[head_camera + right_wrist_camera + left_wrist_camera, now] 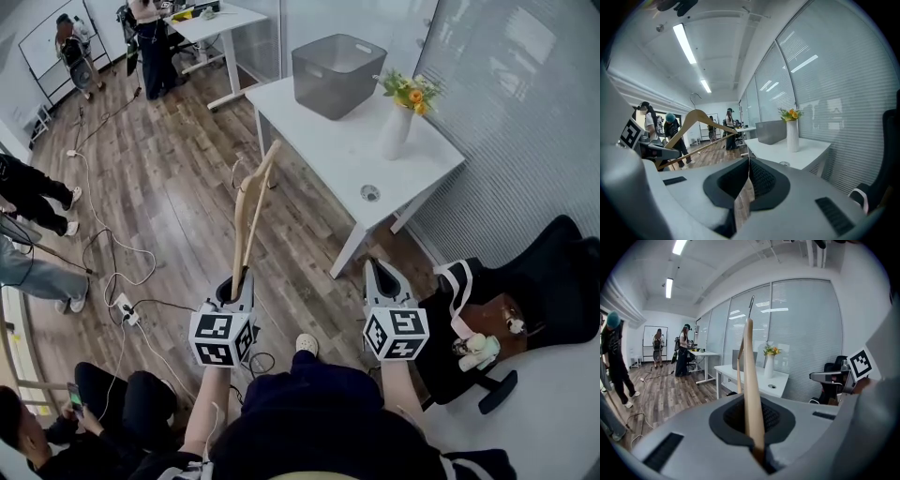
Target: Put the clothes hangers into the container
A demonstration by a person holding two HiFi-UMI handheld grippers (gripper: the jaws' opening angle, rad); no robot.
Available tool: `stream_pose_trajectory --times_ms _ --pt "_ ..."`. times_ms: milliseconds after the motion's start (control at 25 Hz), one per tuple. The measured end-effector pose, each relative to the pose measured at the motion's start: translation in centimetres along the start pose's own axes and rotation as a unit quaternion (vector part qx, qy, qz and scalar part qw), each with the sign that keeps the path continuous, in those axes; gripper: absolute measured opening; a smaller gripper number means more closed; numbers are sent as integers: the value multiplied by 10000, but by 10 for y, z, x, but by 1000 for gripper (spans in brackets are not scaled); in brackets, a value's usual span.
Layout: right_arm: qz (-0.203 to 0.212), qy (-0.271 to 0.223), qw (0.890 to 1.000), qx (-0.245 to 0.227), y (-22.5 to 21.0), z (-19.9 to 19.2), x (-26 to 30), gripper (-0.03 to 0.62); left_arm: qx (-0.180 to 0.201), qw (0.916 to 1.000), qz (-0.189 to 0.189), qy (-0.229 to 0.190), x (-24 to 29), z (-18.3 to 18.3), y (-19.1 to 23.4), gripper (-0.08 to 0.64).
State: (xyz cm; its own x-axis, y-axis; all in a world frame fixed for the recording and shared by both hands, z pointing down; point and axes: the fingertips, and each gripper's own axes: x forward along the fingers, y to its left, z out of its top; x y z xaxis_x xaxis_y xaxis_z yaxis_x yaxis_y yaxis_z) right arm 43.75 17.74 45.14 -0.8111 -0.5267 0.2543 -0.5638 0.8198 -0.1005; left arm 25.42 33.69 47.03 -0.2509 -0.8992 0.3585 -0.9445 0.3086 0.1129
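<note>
The left gripper (234, 286), jaws clamped on a pale wooden clothes hanger (251, 211) held upright short of the white counter (375, 159), seems mid-carry, while the right gripper (386, 277) keeps its jaws together on nothing, and the next move calls for reaching the grey plastic container (337, 73) on that counter.

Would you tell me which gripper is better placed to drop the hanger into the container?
Left: the left gripper is shut on the wooden hanger; the right gripper is shut and empty.
</note>
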Motion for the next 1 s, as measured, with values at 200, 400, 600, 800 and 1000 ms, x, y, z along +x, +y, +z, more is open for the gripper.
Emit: stream_pose_trajectory --times_ms 200,400,600,800,1000 --pt "19 15 10000 11 -16 1 15 28 5 10000 54 -29 16 5 -3 8" --pt "100 30 9999 2 -18 -2 26 28 -49 9998 164 -75 20 3 -1 8" --pt "186 77 9998 10 -16 -9 30 29 -108 9996 272 -43 15 -7 0 8" --pt "291 159 9995 3 -8 -14 31 29 -162 9993 352 5 9 -14 3 8" --pt "355 263 9990 14 -7 -20 36 29 -235 9988 430 -1 11 -15 7 8"
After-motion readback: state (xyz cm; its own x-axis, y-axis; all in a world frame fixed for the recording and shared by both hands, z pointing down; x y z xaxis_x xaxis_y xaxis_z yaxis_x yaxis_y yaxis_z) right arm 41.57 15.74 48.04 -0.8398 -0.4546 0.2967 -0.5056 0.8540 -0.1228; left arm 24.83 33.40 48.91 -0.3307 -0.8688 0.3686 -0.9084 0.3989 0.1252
